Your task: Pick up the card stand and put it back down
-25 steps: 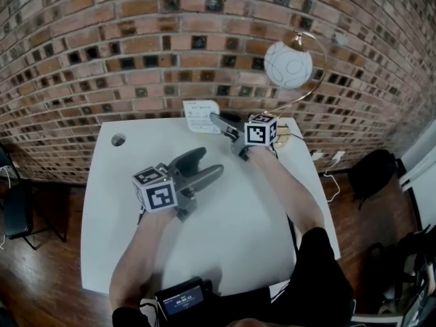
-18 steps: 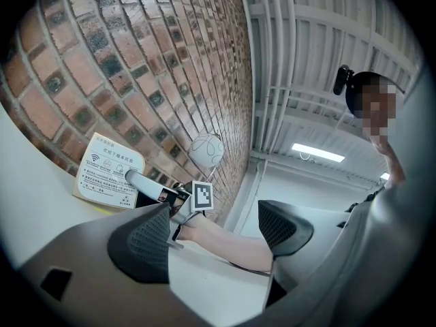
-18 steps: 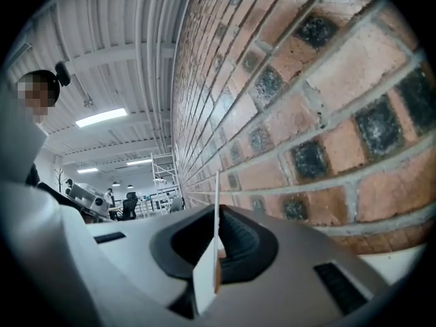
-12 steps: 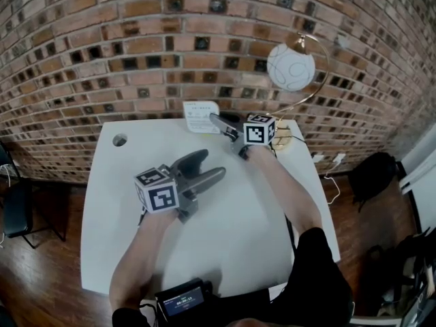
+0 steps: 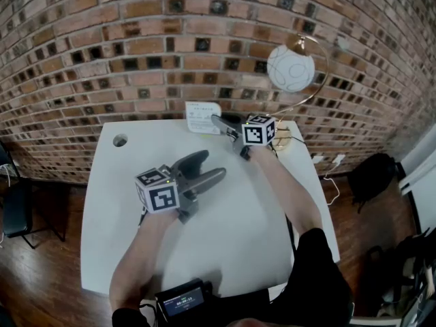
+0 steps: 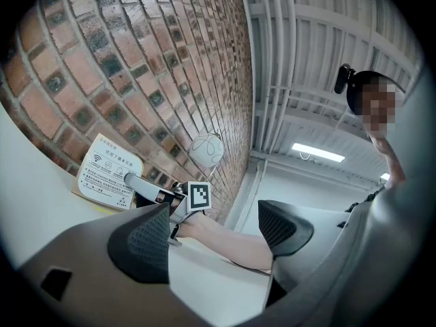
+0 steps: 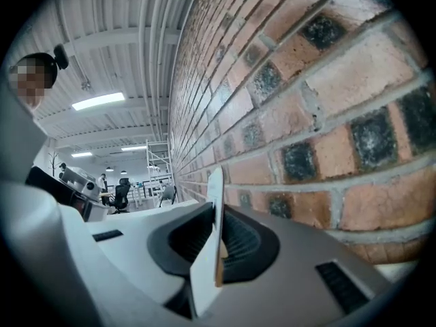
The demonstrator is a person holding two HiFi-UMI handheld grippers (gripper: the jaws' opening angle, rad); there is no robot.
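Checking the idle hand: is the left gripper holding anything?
No, on the left gripper the jaws stand wide apart, with nothing gripped between them.

office-like workspace: brick wall [image 5: 102, 53], white desk [image 5: 129, 203], swivel chair [image 7: 121, 195], ceiling strip lights [image 7: 99, 101]

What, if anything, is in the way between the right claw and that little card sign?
Nothing visible is in the way. The card stand is already between the right gripper's jaws, which have just been opening. It is at the back of the white table, near the brick wall.
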